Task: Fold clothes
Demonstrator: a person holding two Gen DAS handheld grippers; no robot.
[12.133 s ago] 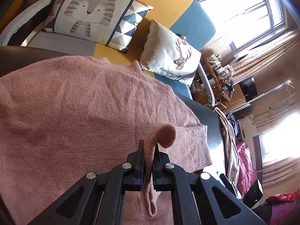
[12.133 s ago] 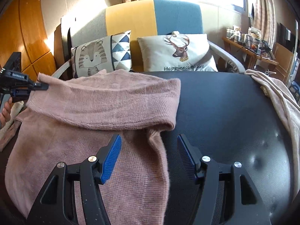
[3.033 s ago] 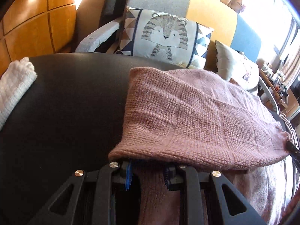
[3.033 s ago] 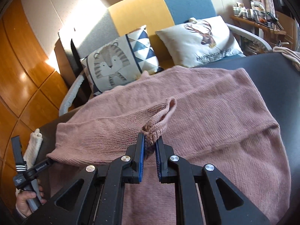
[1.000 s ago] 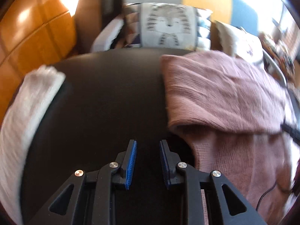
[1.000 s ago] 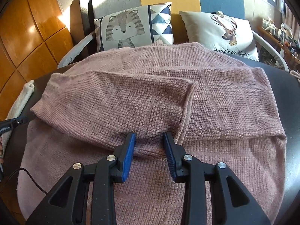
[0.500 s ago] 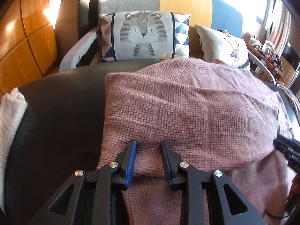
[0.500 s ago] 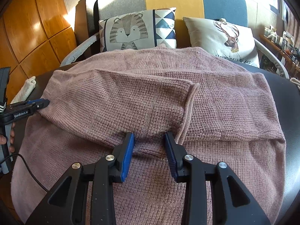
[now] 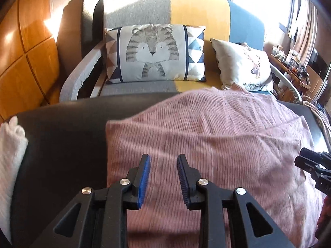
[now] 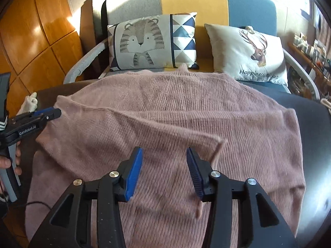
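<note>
Both claws stand apart and hold nothing: the left claw point(image 9: 163, 175) and right claw point(image 10: 164, 170) hover over the pink knitted sweater point(image 10: 175, 124), which lies folded on the dark worktop point(image 9: 62, 136). Bare worktop shows left and right of the sweater; a white cloth point(image 9: 10, 144) lies at the worktop's left edge.

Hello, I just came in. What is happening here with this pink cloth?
A person with a gripper in each hand is folding a pink knitted sweater spread on a dark table before a sofa. The left gripper and right gripper are both open above the sweater, holding nothing. A white cloth lies at the table's left edge.
</note>
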